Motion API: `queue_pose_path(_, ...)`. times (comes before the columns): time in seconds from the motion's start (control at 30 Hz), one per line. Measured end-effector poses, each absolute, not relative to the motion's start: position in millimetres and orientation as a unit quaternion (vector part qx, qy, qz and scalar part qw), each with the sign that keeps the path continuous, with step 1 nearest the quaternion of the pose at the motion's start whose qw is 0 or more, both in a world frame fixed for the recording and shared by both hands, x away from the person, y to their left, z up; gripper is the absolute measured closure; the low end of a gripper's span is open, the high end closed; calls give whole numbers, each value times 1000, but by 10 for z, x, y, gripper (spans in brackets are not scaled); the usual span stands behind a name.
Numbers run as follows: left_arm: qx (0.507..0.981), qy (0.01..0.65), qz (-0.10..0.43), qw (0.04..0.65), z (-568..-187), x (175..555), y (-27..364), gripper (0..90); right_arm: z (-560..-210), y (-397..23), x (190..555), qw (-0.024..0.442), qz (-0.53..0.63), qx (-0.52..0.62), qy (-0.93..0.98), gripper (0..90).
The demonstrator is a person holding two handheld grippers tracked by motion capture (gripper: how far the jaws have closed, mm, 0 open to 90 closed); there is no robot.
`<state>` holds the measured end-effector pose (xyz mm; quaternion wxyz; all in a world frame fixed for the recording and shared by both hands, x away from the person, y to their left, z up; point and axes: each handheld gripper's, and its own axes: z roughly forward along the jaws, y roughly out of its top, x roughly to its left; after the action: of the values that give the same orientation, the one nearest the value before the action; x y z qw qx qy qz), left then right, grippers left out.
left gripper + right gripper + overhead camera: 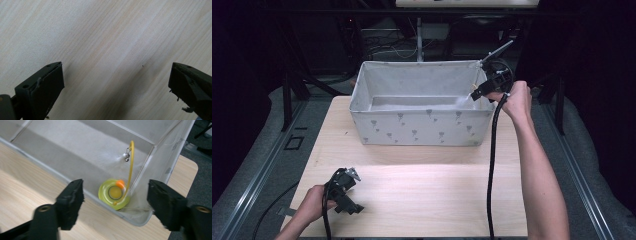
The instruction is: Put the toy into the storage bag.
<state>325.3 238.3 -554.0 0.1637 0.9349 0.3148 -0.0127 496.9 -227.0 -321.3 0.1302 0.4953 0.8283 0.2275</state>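
Inspected at the grey fabric bin standing at the far half of the wooden table. Found the right gripper held at the bin's right-hand far corner, over the rim, tilted down into the bin. Jaws stood well apart in the right gripper view, with nothing between the pads and nothing touched. Noted a yellow ring toy lying on the bin's floor, tucked into the near corner against the bin's wall. Seen in the gap between the two jaws, but below and beyond them, clear of both pads. Carried an orange patch on its upper edge, and a thin yellow wand rising from it in a curve, with a small silver bell hanging near the tip.

Found the left gripper well apart from the bin, at the table's near left corner, held low over the bare wood. Jaws wide open in the left gripper view, with plain tabletop between them and nothing gripped.
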Motion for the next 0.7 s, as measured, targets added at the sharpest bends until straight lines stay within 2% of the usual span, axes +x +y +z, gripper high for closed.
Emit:
queue_pose_path(0.17, 935, 314, -12, 163, -5541, 3252, 2379, 2, -3096, -2244, 4773, 137, 251, 475, 832, 151)
queue_pose_path(0.37, 935, 314, -11, 164, -5539, 3250, 2381, 2, -3056, -2167, 4462, 144, 274, 447, 839, 83)
queue_pose_path(0.7, 935, 315, -11, 163, -5545, 3250, 2375, 2, -3253, -2110, 3939, 146, 305, 405, 850, 56)
